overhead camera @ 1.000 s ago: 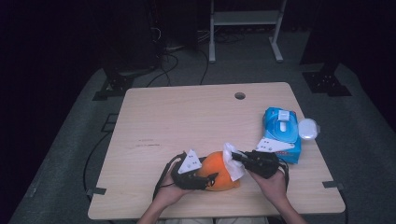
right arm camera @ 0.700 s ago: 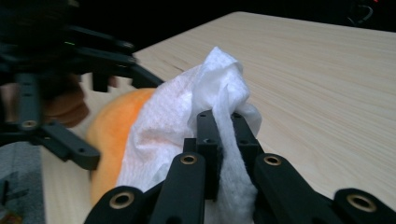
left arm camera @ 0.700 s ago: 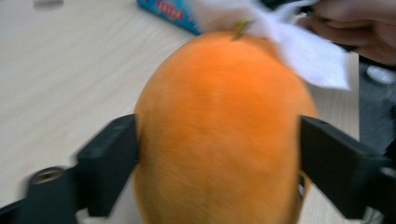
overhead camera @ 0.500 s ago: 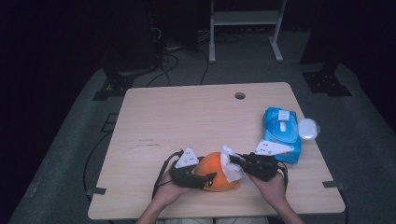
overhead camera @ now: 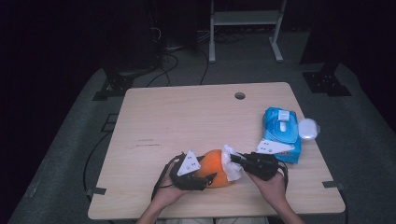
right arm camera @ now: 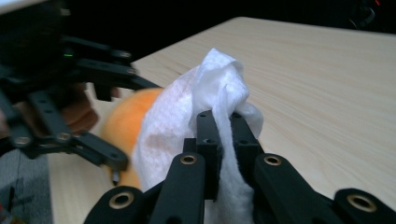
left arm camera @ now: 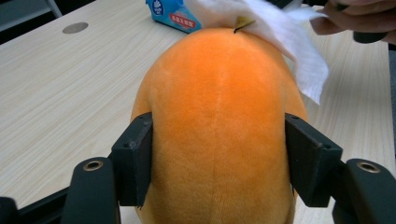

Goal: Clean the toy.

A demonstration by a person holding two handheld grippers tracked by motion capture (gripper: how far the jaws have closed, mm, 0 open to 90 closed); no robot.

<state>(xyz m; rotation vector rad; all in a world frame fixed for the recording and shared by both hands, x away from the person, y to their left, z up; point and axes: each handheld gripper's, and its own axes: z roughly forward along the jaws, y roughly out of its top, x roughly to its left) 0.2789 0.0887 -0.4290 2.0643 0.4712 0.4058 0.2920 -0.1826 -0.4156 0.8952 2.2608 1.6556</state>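
The wooden table (overhead camera: pixel 187 116) is taking most of the high view, and all the work is happening at its near edge, close to the person. On the right part of the table a blue pack of wipes (overhead camera: pixel 281 130) is lying flat, and a small round white lid (overhead camera: pixel 308 129) is sitting just beside it on the far right side. The orange plush toy (overhead camera: pixel 215 168) is lying on the table between the two grippers, near the front edge and a little right of the middle. The left gripper (left arm camera: pixel 219 163) is holding this toy from the person's left side: in the left gripper view its two black jaws are pressing on both sides of the orange body, so the toy is sitting between them and touching both. The right gripper (right arm camera: pixel 223 135) is coming from the person's right side, and its jaws are pressed together on a white wipe (right arm camera: pixel 205 98), which is bunching up above the tips. In the high view this wipe is lying against the right end of the toy, and in the left gripper view it is draping over the far top of the toy, beside a small stem (left arm camera: pixel 243 22).
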